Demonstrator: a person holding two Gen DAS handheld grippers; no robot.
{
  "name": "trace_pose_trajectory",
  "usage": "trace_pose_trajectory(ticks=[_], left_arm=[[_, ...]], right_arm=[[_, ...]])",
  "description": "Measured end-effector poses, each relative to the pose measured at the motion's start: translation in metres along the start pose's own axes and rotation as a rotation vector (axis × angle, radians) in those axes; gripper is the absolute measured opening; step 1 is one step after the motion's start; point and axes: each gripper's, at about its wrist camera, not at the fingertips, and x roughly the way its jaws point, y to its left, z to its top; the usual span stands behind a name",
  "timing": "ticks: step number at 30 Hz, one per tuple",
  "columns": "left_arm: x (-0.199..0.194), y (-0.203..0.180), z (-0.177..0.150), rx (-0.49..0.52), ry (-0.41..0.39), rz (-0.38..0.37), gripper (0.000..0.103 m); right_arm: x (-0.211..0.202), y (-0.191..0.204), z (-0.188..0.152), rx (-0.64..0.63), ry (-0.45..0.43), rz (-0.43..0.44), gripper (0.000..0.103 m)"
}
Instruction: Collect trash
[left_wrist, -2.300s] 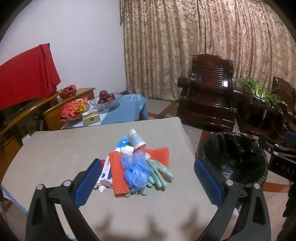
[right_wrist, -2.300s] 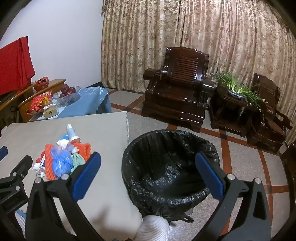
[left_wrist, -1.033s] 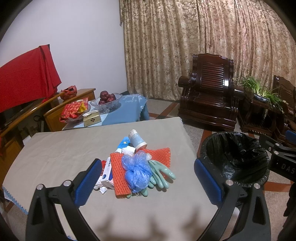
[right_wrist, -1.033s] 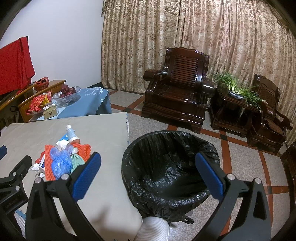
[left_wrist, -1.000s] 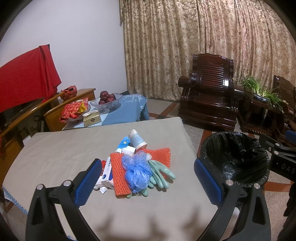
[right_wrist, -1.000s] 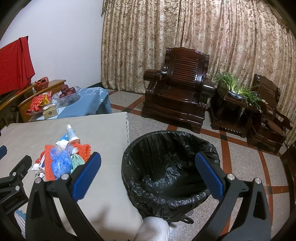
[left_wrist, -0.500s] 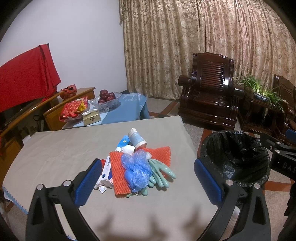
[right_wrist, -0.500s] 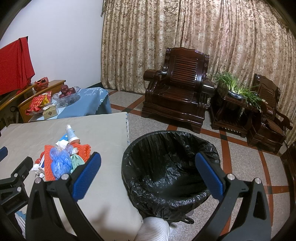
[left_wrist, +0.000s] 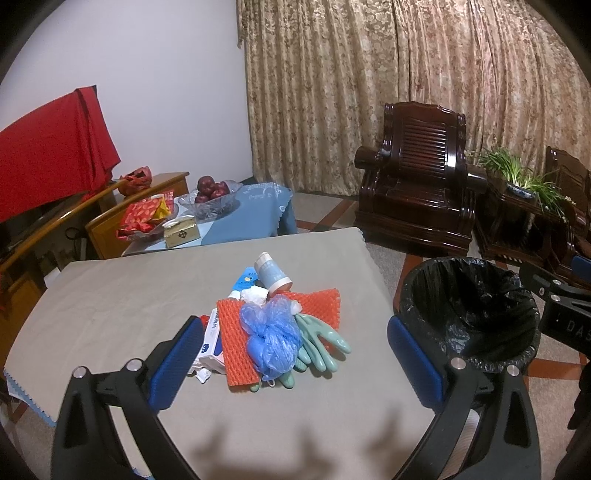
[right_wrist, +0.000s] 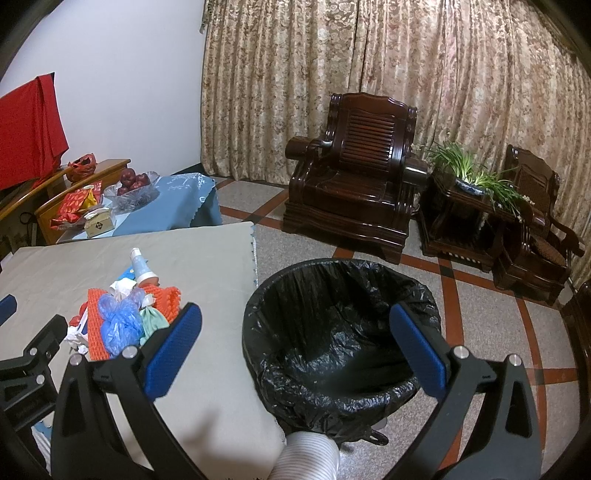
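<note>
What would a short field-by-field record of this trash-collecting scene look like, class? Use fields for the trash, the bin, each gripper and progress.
trash pile: blue plastic bag, green gloves, orange mesh, bottle, heaped on the table
bin: black-lined trash bin on the floor beside the table, no trash visible inside
left gripper: open, holding nothing, facing the pile
right gripper: open, holding nothing, facing the bin
progress: nothing picked up yet

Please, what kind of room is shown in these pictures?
Most likely a home living room. A carved dark wooden armchair stands before long patterned curtains, and a glass bowl of red fruit sits on a low blue-covered table.
</note>
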Motion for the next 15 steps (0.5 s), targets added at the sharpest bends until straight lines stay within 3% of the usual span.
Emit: trace_pose_trajectory(ticks=[15], left_arm=[[0.0064, -0.0002, -0.0062, 0.000, 0.004, 0.000, 0.097]], right_arm=[[0.0008, -0.0001, -0.0003, 0.001, 0.001, 0.001, 0.098]])
